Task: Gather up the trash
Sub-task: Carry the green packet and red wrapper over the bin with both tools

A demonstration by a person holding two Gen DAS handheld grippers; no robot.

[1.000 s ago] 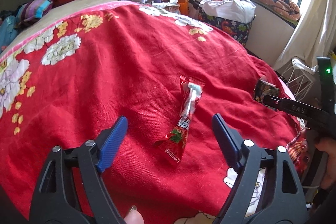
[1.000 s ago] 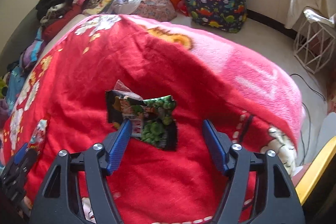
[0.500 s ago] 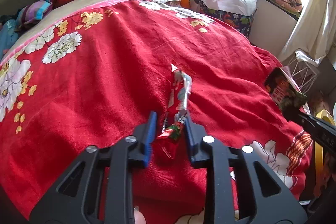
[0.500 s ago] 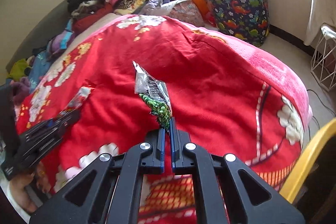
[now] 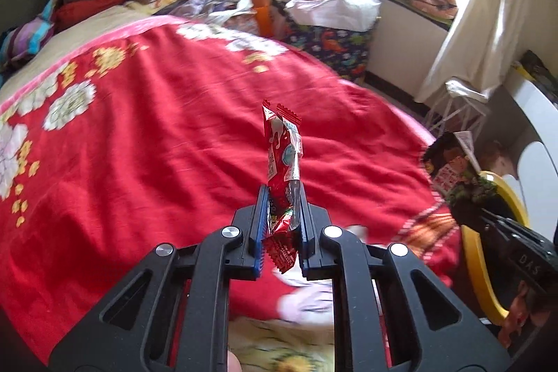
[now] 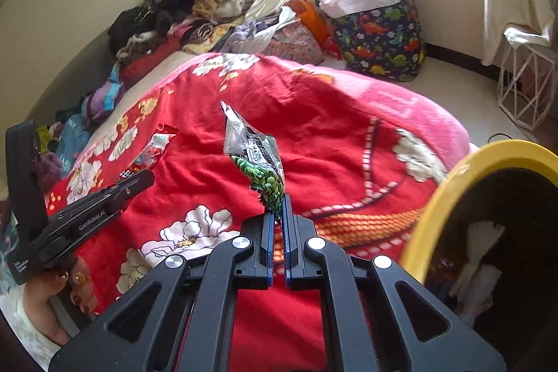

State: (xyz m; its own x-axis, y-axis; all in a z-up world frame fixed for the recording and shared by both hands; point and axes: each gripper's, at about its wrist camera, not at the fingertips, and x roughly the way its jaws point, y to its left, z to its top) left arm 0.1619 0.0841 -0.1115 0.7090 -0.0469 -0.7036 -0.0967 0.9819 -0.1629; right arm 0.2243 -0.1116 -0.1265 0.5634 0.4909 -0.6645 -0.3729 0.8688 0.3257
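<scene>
My left gripper [image 5: 280, 208] is shut on a long red snack wrapper [image 5: 283, 156] and holds it upright above the red floral blanket [image 5: 157, 135]. My right gripper [image 6: 277, 218] is shut on a crumpled green pea snack bag [image 6: 256, 159], lifted off the blanket [image 6: 314, 135]. A yellow-rimmed bin [image 6: 453, 190] with a dark inside stands just right of the right gripper; it also shows in the left wrist view [image 5: 477, 253]. The right gripper with its bag [image 5: 453, 169] shows at the left view's right edge. The left gripper [image 6: 139, 178] with its wrapper [image 6: 155, 149] shows at the right view's left.
A pile of clothes [image 6: 181, 13] lies at the bed's far end. A dinosaur-print bag [image 6: 380, 30] stuffed with white cloth stands on the floor by the window. A white wire basket [image 6: 523, 82] stands by the curtain at the right.
Both grippers closed on their trash and lifted it off the blanket. Both have pulled back toward the bed's foot, and the yellow bin has come into view.
</scene>
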